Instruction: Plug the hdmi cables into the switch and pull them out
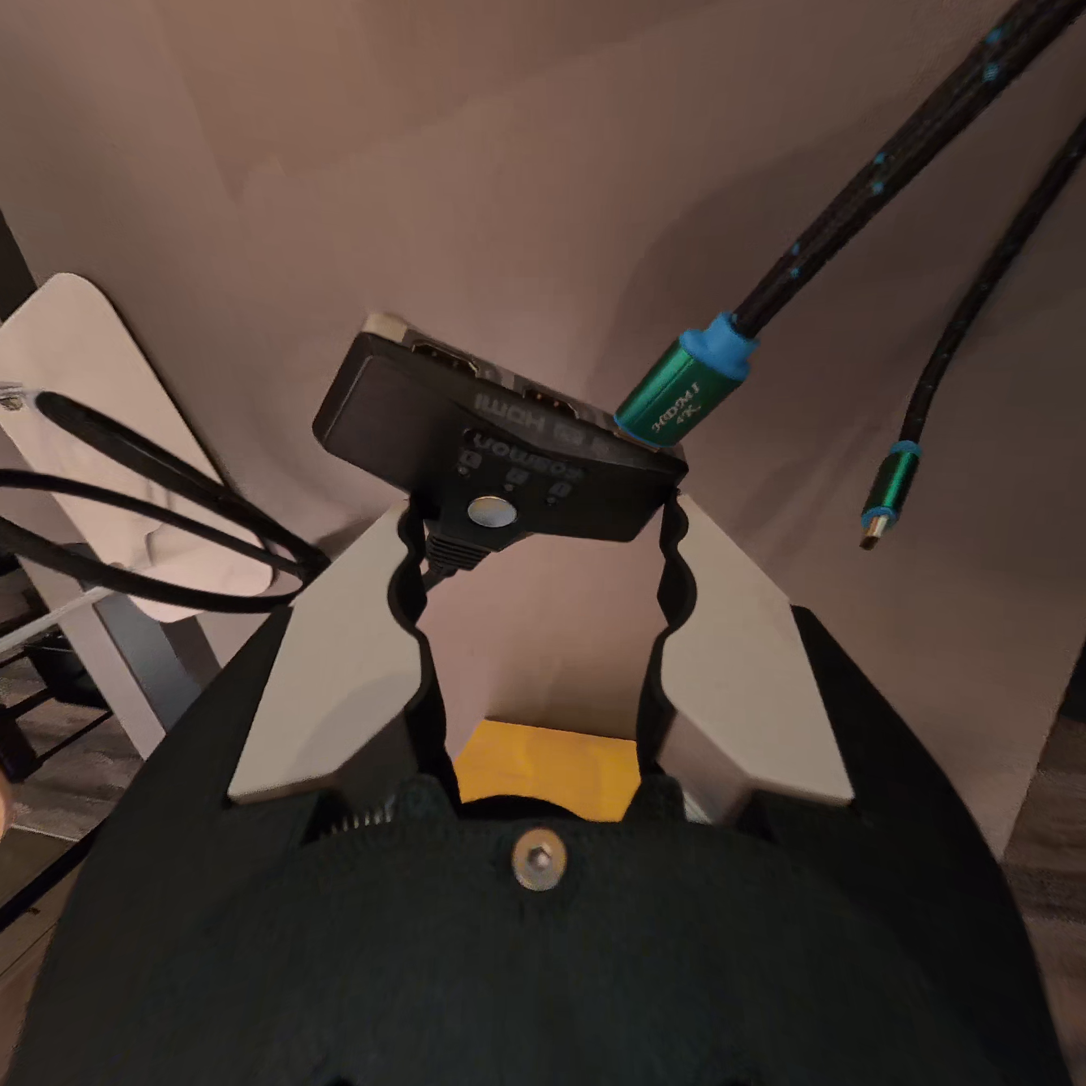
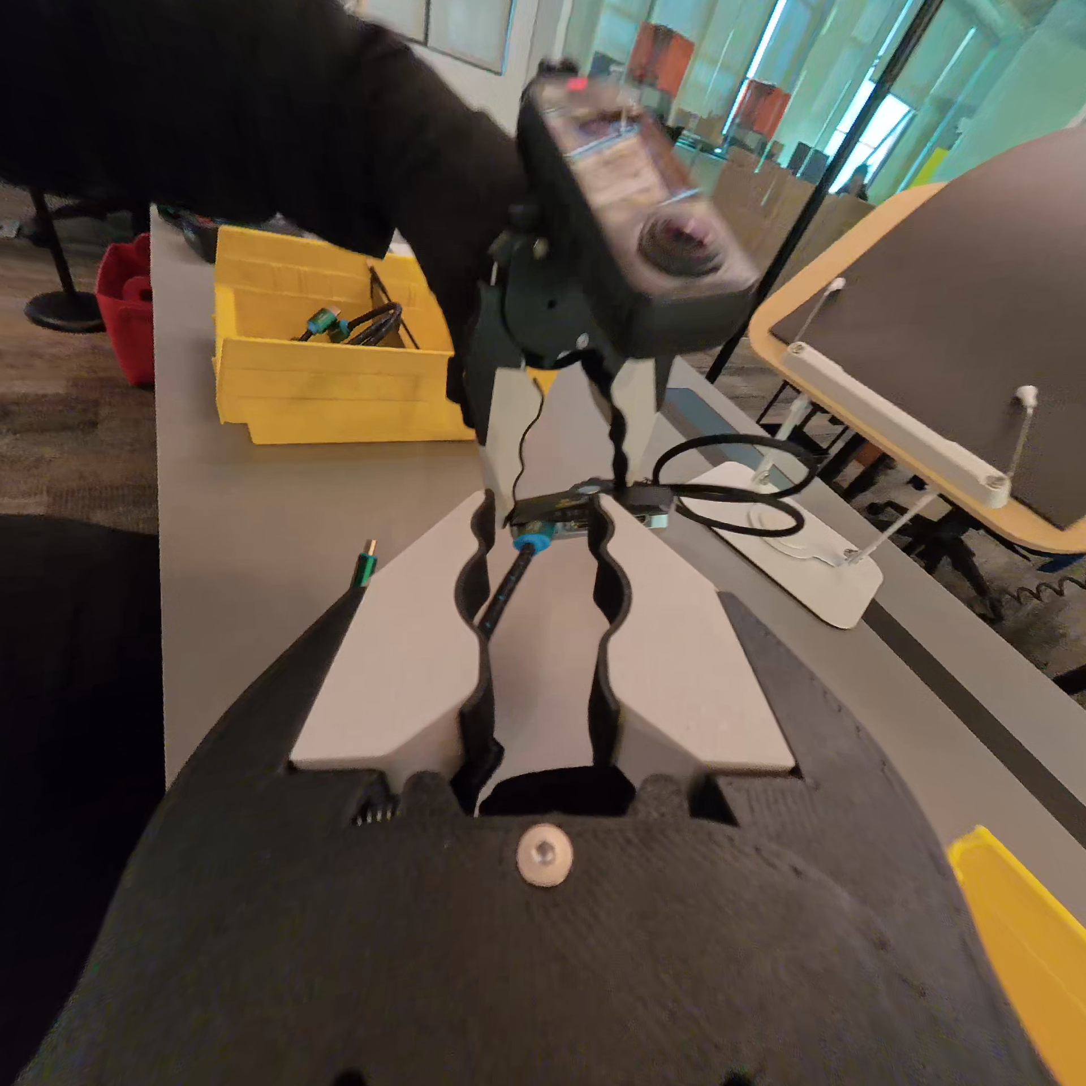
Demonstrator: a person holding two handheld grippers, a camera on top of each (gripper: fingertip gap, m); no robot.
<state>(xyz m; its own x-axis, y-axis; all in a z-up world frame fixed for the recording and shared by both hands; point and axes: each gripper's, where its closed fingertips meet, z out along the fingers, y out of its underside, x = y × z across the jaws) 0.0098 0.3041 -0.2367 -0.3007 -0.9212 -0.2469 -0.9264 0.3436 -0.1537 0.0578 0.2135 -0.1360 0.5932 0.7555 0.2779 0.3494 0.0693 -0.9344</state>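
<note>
Left tool point(image 1: 543, 499) clenched on the black HDMI switch point(image 1: 488, 446), held at its fingertips just above the grey tabletop point(image 1: 529, 176). Green-shelled HDMI plug point(image 1: 676, 405) seated in the switch port nearest the left tool's right finger; its braided cable point(image 1: 881, 182) runs off up-right. Second, smaller green plug point(image 1: 887, 493) lies loose right of the tool. Right tool point(image 2: 543, 523) spread open, fingers either side of the seated plug, not gripping. Yellow bin point(image 2: 329, 382) beyond, left.
</note>
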